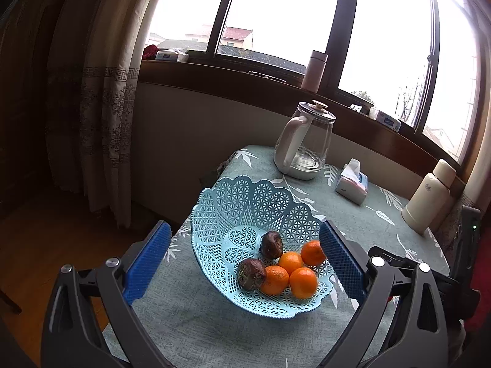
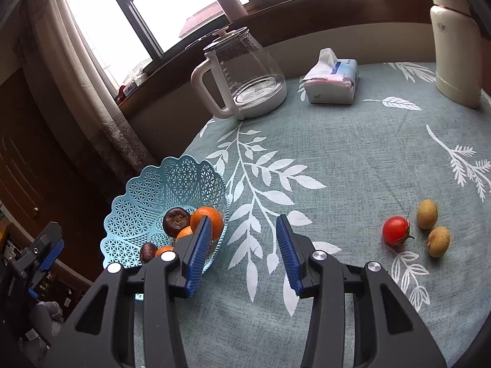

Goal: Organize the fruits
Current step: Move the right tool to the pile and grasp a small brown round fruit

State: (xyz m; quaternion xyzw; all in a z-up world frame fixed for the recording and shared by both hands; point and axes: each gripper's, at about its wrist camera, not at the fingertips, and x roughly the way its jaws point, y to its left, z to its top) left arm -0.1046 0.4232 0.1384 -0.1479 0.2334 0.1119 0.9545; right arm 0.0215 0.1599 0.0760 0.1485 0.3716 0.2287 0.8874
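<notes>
Fruit basket part filled, both grippers released and empty.

The left gripper (image 1: 245, 257) hangs spread wide over the blue basket (image 1: 242, 202), which holds oranges (image 1: 303, 282) and two dark fruits (image 1: 271, 244); the right gripper (image 2: 244, 254) gapes above the tablecloth (image 2: 337, 159), with a tomato (image 2: 396, 230) and two brown fruits (image 2: 427, 213) lying loose to its right, kettle (image 2: 245, 76) beyond.

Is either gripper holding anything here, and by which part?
Nothing is held. The left gripper and right gripper are both open and empty.
</notes>
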